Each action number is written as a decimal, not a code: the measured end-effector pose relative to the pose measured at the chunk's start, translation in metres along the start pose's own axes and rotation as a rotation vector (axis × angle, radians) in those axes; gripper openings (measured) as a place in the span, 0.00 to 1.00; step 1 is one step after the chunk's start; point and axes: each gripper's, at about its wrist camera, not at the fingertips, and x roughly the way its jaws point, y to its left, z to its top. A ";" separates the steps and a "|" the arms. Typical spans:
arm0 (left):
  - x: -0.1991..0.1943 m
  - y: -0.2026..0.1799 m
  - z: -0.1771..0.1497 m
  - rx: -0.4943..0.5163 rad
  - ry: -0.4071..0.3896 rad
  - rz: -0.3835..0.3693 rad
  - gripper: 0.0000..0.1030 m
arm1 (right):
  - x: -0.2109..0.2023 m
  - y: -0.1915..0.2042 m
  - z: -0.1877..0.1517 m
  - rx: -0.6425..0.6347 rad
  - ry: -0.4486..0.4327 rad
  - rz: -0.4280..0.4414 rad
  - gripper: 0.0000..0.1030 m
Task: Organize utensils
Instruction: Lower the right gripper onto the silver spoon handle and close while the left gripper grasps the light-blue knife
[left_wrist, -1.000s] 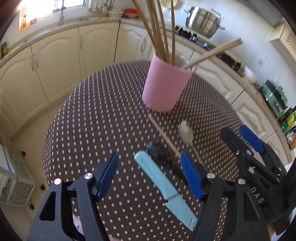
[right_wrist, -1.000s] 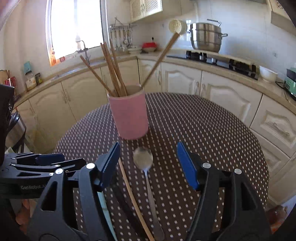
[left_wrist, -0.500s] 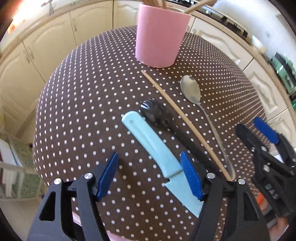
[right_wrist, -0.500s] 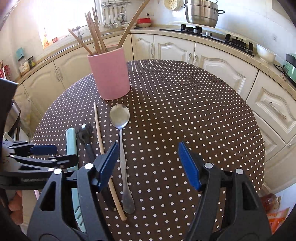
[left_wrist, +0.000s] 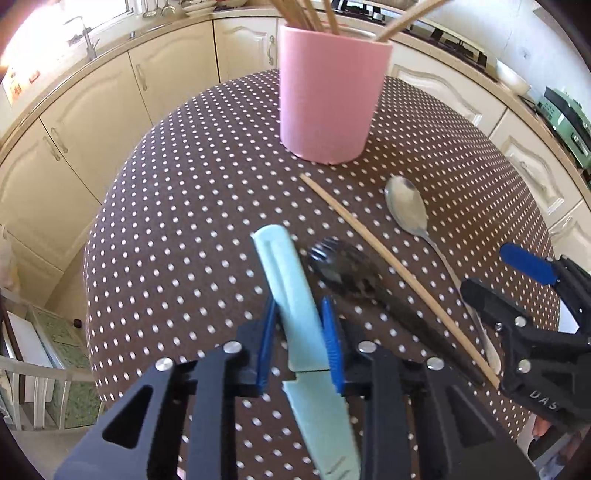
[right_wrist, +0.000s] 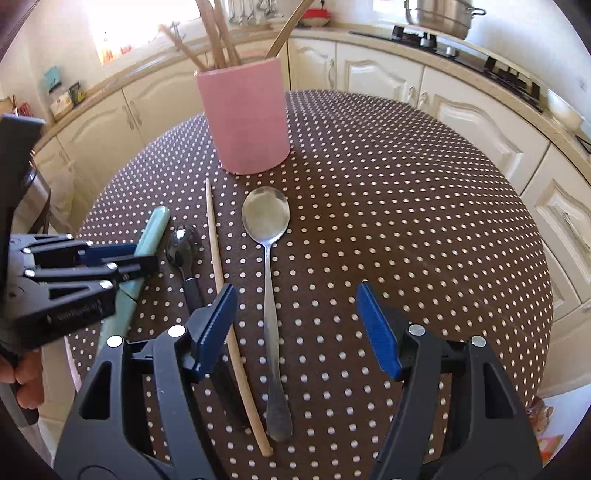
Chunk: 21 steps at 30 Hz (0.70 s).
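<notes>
Gripping the knife (left_wrist: 291, 295) by its pale handle, the left gripper (left_wrist: 299, 347) has its blue pads pressed against both sides, the knife lying low over the table (left_wrist: 184, 221). This looks like the pick-up step for one utensil. The right gripper (right_wrist: 295, 328) hangs wide apart, holding nothing, over the spoon (right_wrist: 267, 236) and chopstick (right_wrist: 225, 295). A black spoon (left_wrist: 343, 269) lies between knife and chopstick. Next, I judge, the knife needs lifting, tipping upright and lowering into the pink cup (left_wrist: 328, 96), clear of the sticks already standing there.
</notes>
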 end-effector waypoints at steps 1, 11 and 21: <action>0.001 0.005 0.003 -0.002 0.000 -0.010 0.23 | 0.005 0.000 0.004 0.000 0.019 0.009 0.65; 0.016 -0.005 0.026 0.024 0.048 0.010 0.26 | 0.035 0.008 0.030 -0.075 0.182 0.014 0.31; 0.016 -0.009 0.027 -0.025 -0.006 -0.034 0.22 | 0.043 0.020 0.039 -0.093 0.162 0.050 0.04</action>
